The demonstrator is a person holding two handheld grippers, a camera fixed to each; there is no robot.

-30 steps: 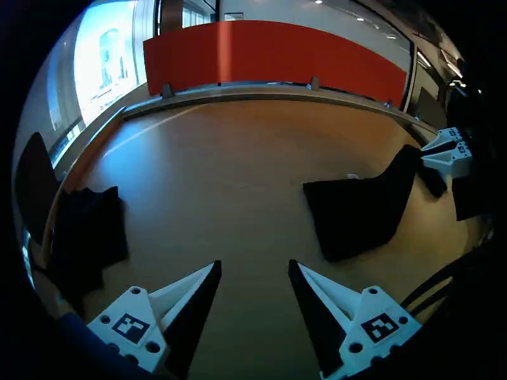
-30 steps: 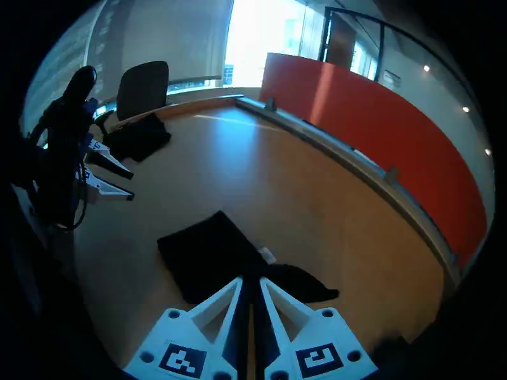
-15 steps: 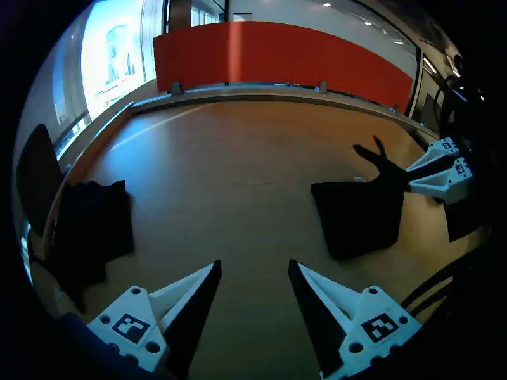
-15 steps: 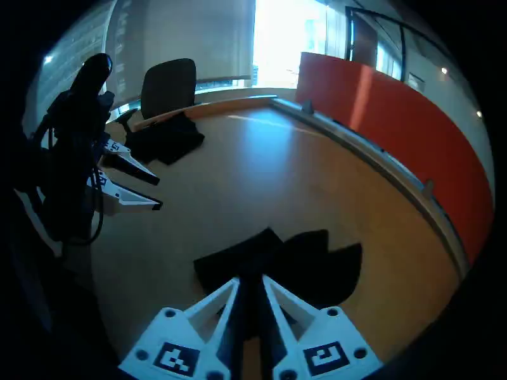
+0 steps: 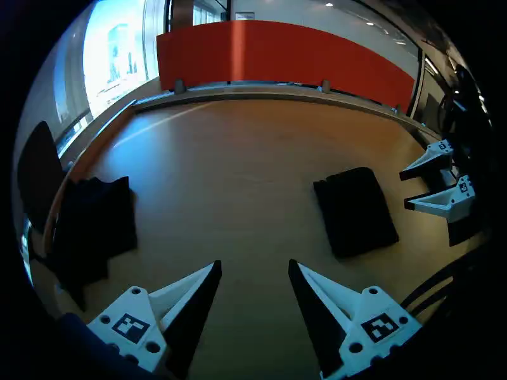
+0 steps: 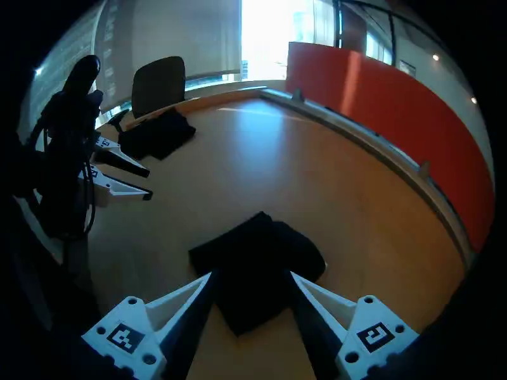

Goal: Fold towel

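Released since earlier, folded black towel (image 6: 253, 278) lies just before right tool (image 6: 251, 273), fingers apart; left tool (image 5: 254, 261) likewise apart, tabletop (image 5: 241, 158) open around.

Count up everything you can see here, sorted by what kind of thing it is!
Grippers: 2, the left gripper and the right gripper, both open
Folded black towel: 1
Pile of dark cloth: 1
Chair: 1
Red panel: 1
Table: 1
Total: 7
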